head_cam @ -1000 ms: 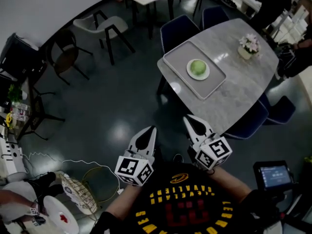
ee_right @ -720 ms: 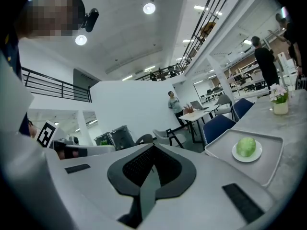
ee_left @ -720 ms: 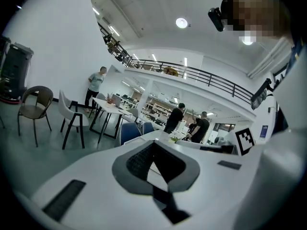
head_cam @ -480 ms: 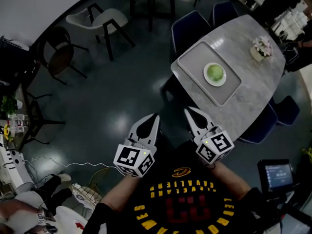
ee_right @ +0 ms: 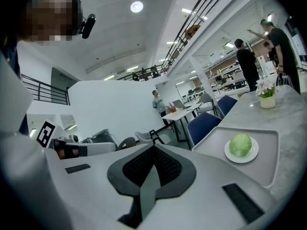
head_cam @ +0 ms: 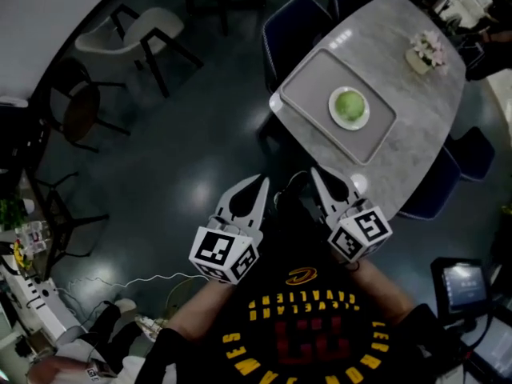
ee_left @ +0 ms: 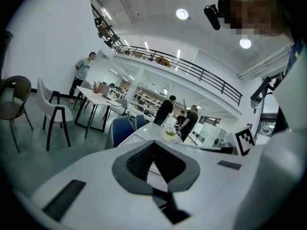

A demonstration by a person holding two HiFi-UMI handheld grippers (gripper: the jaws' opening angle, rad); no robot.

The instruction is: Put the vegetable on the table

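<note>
A green cabbage (head_cam: 350, 103) lies on a white plate (head_cam: 364, 118) in a grey tray (head_cam: 308, 86) on the marbled grey table (head_cam: 416, 138) at the upper right. The right gripper view shows the cabbage (ee_right: 241, 144) ahead and to the right, well beyond reach. My left gripper (head_cam: 262, 182) and right gripper (head_cam: 315, 172) hang side by side over the dark floor, short of the table's near edge. Each has its jaws closed to a point with nothing held, as the left gripper (ee_left: 154, 142) and right gripper (ee_right: 153, 147) show in their own views.
A small pot of flowers (head_cam: 423, 52) stands at the table's far end. Blue chairs (head_cam: 293, 29) ring the table, and a white chair (head_cam: 102, 35) and dark chairs stand to the left. People (ee_right: 248, 63) stand beyond the table. A cable (head_cam: 120, 282) lies on the floor.
The view has shifted as the person moves: the table and tray now sit nearer to the grippers. Both grippers have stayed shut and side by side.
</note>
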